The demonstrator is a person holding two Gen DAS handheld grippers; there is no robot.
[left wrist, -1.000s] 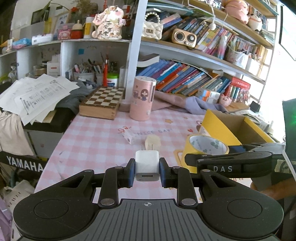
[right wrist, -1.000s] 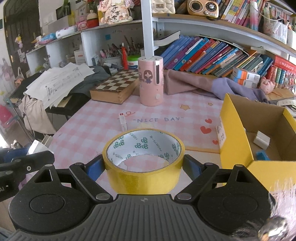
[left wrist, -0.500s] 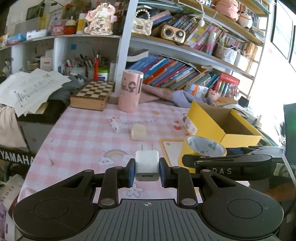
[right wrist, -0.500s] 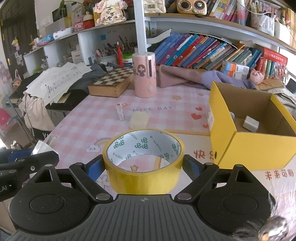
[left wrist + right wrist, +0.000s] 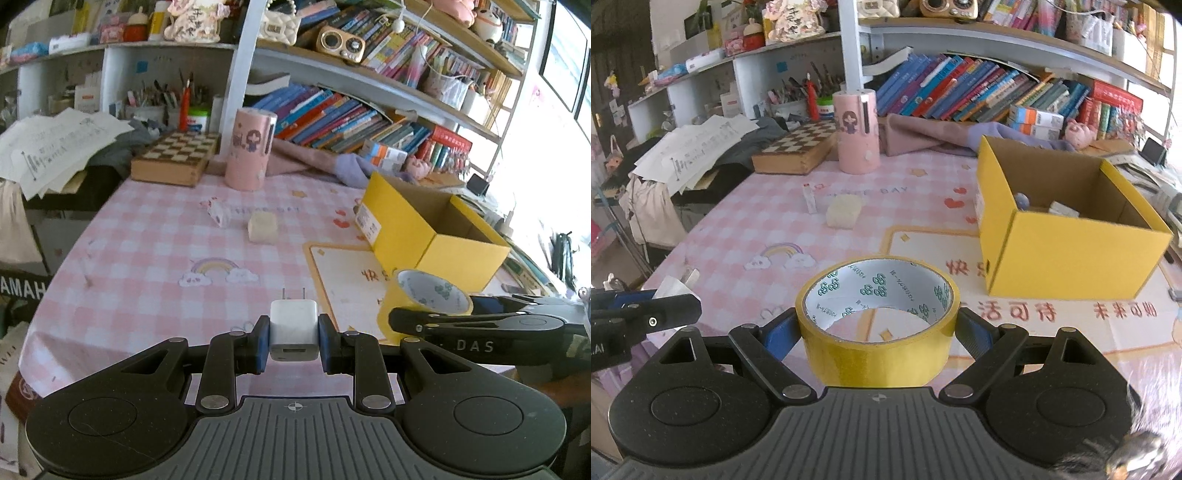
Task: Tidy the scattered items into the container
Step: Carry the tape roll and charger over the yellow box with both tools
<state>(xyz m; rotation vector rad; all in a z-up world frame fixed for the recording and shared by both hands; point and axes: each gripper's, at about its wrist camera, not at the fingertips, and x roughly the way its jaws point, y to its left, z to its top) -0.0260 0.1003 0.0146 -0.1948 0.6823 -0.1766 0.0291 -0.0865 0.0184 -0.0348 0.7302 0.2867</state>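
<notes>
Your left tongs (image 5: 294, 341) are pinching a small white plug-in charger cube (image 5: 293, 332), prongs pointing forward, at lower centre of the left wrist view. Your right tongs (image 5: 877, 332) are pinching a yellow roll of packing tape (image 5: 879, 332) across its outer wall, at lower centre of the right wrist view. Both loads sit clear above the pink checked surface (image 5: 738, 236). The open yellow cardboard box (image 5: 1067, 251) stands at right of the right wrist frame, with small items visible inside. A pale cream block (image 5: 844, 211) and a small white tube (image 5: 809, 197) lie just beside each other at mid-frame, well apart from the box. A pink cylindrical holder (image 5: 857, 136) stands upright behind them.
</notes>
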